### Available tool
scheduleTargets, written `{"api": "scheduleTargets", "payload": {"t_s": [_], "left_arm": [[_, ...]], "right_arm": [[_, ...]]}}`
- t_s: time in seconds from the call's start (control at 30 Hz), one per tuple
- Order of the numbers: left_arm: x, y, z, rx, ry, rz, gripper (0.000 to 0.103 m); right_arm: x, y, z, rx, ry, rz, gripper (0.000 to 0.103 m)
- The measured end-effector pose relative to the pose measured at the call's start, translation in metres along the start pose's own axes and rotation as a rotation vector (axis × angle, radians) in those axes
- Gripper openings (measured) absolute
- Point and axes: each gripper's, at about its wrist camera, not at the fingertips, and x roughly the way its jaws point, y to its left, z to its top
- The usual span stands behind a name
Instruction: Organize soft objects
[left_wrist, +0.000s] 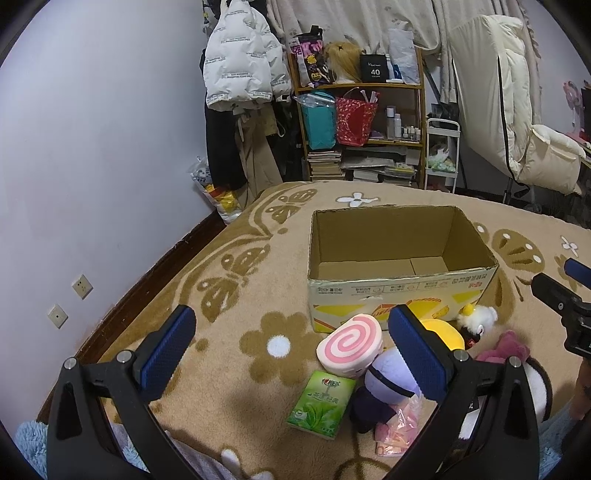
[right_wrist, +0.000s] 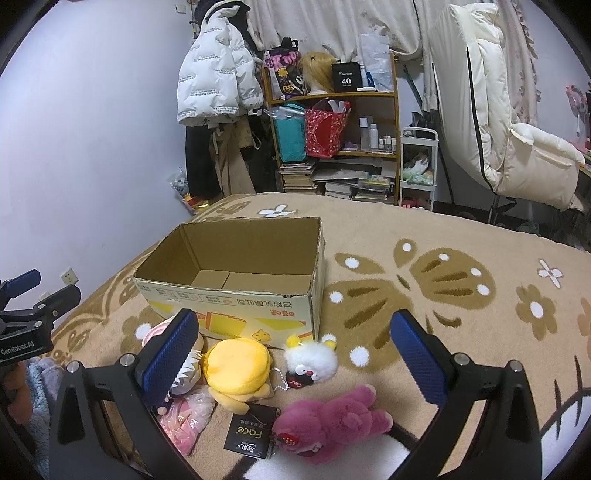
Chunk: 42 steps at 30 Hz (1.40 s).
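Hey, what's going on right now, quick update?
Left gripper and right gripper open, empty. Cardboard box empty; plush toys lie before it on the blanket. Nothing in the way.

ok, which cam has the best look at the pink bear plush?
Right wrist view. The pink bear plush lies there whole and unblocked, between the open fingers, beside the black packet. In the left wrist view only part of it shows, behind that gripper's finger.
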Motion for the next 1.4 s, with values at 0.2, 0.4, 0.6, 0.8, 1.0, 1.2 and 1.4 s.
{"api": "scheduleTargets", "payload": {"t_s": [0.2,0.4,0.6,0.8,1.0,1.2,1.4], "left_arm": [[0.0006,-0.0015,0.0000,0.001,0.001,-0.007,0.103],[0.0008,-0.0015,-0.0002,0.002,0.001,-0.007,0.103],[0.0018,-0.0027,-0.0016,0.009,0.005,-0.005,0.103],[0.0032,-0.0047,-0.0023,0.011,0.007,-0.003,0.103],[0.0047,-0.0049,-0.0024,0.011,0.016,-0.007,0.103],[0.0057,-0.0050,-0.0030,0.010,0.020,-0.005,0.103],[0.0076,-0.0065,-0.0035,0.016,0.031,-0.009,0.103]], "right_arm": [[-0.0019,0.0013,0.0027,-0.008,-0.001,-0.001,0.103],[-0.0028,0.0018,0.0034,-0.011,-0.001,-0.003,0.103],[-0.0032,0.0021,0.0031,-0.012,-0.002,-0.003,0.103],[-0.0029,0.0030,0.0035,-0.017,-0.002,-0.004,0.103],[-0.0033,0.0039,0.0037,-0.019,0.001,-0.005,0.103],[-0.0024,0.0036,0.0037,-0.019,0.007,-0.005,0.103],[-0.0006,0.0035,0.0031,-0.019,0.010,-0.016,0.103]]}}
